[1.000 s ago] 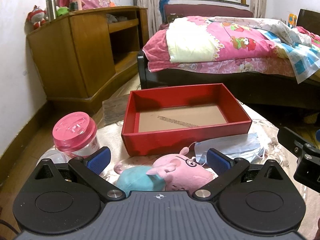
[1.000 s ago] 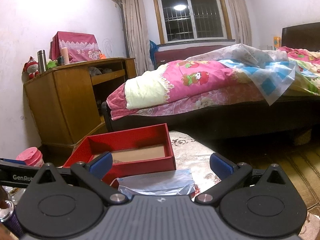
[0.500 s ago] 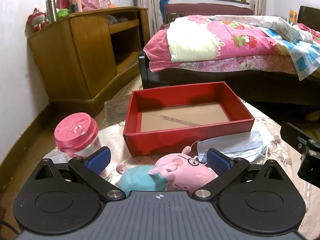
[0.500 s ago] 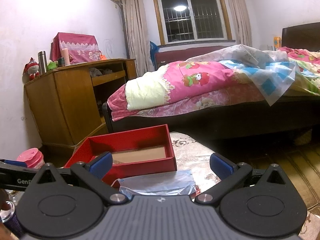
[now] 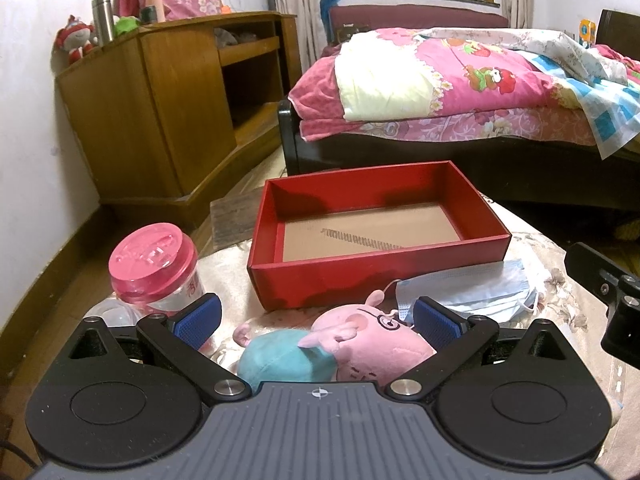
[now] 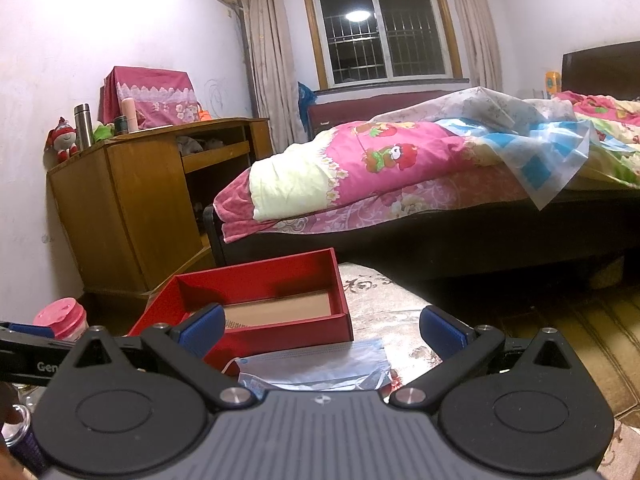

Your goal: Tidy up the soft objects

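Note:
A pink pig plush (image 5: 360, 340) with a teal body lies on the patterned table, between the wide-open fingers of my left gripper (image 5: 316, 320), not gripped. Blue face masks (image 5: 468, 292) lie to its right, in front of the red box (image 5: 380, 280), which holds nothing. In the right wrist view my right gripper (image 6: 320, 330) is open above the face masks (image 6: 316, 368), with the red box (image 6: 280, 332) just beyond. The right gripper's body shows at the right edge of the left wrist view (image 5: 608, 292).
A pink-lidded jar (image 5: 156, 268) stands left of the plush. A wooden cabinet (image 5: 168, 108) stands at the left and a bed with pink quilts (image 5: 460, 80) behind the table. A dark can (image 6: 24, 436) sits at the lower left in the right wrist view.
The left gripper has shifted slightly; the box and masks sit a little further right in its view. The right gripper has barely moved. Both remain open.

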